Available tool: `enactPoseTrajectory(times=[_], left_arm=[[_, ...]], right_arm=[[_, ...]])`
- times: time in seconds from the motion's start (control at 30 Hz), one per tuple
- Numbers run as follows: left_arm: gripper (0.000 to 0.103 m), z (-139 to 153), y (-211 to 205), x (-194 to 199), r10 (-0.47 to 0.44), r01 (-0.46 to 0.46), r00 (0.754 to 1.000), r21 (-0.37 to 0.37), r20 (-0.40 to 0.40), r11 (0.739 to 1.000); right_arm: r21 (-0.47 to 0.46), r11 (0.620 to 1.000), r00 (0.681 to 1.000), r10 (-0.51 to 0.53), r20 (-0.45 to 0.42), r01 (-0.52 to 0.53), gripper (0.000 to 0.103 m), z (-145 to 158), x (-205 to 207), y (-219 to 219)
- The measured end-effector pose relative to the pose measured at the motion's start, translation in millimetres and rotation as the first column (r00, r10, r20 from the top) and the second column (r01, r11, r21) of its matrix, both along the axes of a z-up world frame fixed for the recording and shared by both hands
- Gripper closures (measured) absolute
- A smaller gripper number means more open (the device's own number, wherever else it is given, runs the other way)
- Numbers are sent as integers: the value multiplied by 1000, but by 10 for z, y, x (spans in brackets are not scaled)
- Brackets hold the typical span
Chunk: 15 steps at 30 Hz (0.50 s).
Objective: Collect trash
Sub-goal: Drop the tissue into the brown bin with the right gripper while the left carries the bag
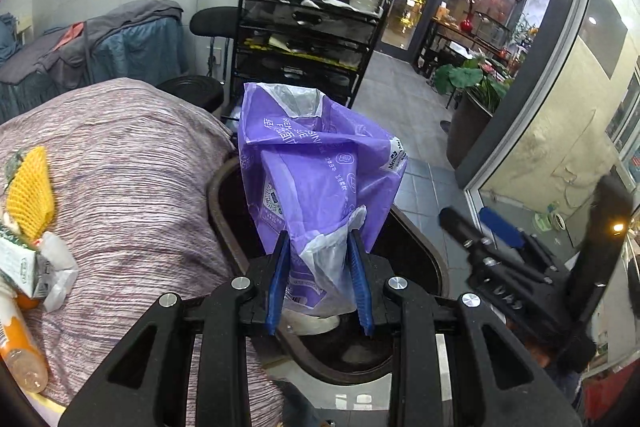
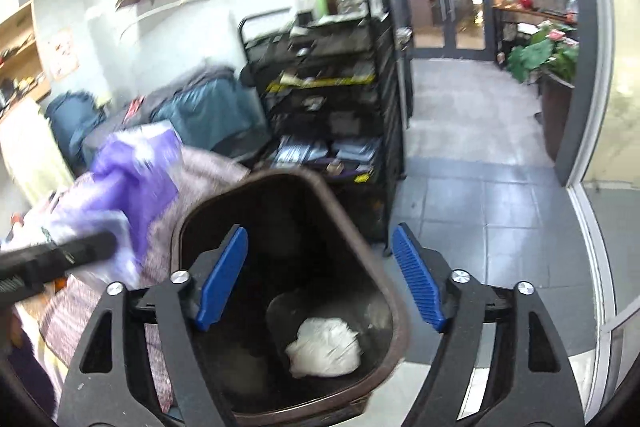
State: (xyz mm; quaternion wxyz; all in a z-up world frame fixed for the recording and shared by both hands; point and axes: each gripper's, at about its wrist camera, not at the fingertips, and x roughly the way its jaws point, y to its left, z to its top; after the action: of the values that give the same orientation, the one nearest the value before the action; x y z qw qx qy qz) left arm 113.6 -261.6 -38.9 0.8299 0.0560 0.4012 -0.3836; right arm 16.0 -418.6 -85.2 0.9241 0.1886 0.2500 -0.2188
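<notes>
My left gripper (image 1: pixel 319 247) is shut on a crumpled purple plastic wrapper (image 1: pixel 316 171) and holds it above the dark brown trash bin (image 1: pixel 424 247). In the right wrist view the wrapper (image 2: pixel 136 171) shows blurred at the left, beside the bin (image 2: pixel 200 215). My right gripper (image 2: pixel 320 271) is open and empty over the bin's mouth. A white crumpled wad (image 2: pixel 324 351) lies at the bin's bottom. The right gripper also shows at the right in the left wrist view (image 1: pixel 480 227).
A table under a striped pink cloth (image 1: pixel 128 187) stands left of the bin, with yellow foam netting (image 1: pixel 32 187), a carton (image 1: pixel 24 267) and an orange bottle (image 1: pixel 16 343) on it. A black rack (image 1: pixel 304 43) with bottles stands behind. Tiled floor (image 2: pixel 480 187) lies right.
</notes>
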Motion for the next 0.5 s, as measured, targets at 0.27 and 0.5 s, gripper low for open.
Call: enactPoseTrajectory(times=[0.27, 0.5], left_arm=[[74, -180, -314, 44, -72, 75, 995, 39, -71, 996], [69, -318, -488, 27, -105, 112, 992, 96, -72, 989]], right_arm=[[-2, 997, 996, -81, 43, 82, 20, 137, -160, -180], [15, 993, 992, -114, 54, 113, 17, 160, -254, -269]])
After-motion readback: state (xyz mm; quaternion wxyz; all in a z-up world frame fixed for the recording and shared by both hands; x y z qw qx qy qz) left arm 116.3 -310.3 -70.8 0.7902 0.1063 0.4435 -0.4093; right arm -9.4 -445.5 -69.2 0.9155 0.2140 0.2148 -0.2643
